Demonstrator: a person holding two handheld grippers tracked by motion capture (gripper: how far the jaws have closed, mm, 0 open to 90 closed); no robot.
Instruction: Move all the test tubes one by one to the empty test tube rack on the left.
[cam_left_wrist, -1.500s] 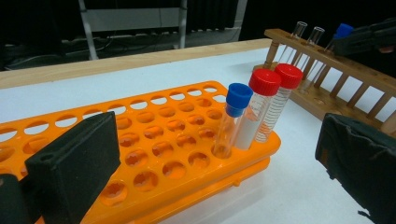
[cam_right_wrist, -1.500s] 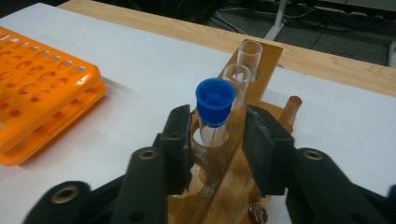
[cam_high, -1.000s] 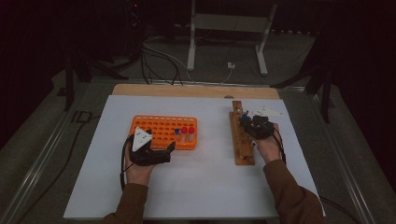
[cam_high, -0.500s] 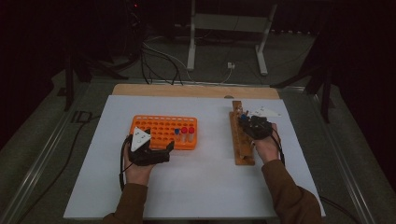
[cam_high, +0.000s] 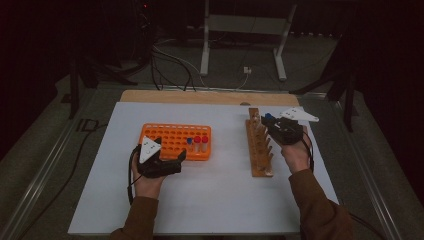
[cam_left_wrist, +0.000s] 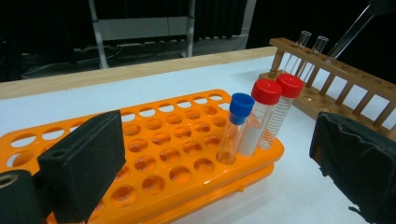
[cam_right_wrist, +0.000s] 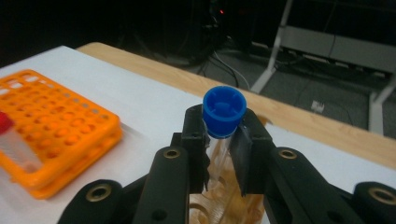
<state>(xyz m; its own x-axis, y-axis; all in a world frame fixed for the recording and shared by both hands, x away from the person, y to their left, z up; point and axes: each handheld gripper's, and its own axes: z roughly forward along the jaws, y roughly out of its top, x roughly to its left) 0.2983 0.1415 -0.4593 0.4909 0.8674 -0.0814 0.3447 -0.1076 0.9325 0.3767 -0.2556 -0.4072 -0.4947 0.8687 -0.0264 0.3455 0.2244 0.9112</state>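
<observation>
Jaws of the right gripper (cam_right_wrist: 219, 154) pinch a clear blue-capped tube (cam_right_wrist: 223, 119) just below its cap, holding it above the wooden rack (cam_high: 260, 145) at the right of the white table (cam_high: 215, 200); whether the tube's tip is free of the rack's holes is hard to tell. Jaws of the left gripper (cam_left_wrist: 219, 172) stand spread with nothing between them, just beside the orange rack (cam_left_wrist: 154, 154), which carries one blue-capped tube (cam_left_wrist: 236, 128) and two red-capped tubes (cam_left_wrist: 264, 116) upright at its corner.

A lab bench — test-tube racks (cam_high: 176, 141) on a white table (cam_high: 210, 200), cables (cam_high: 170, 65) and equipment stands (cam_high: 240, 30) behind.
</observation>
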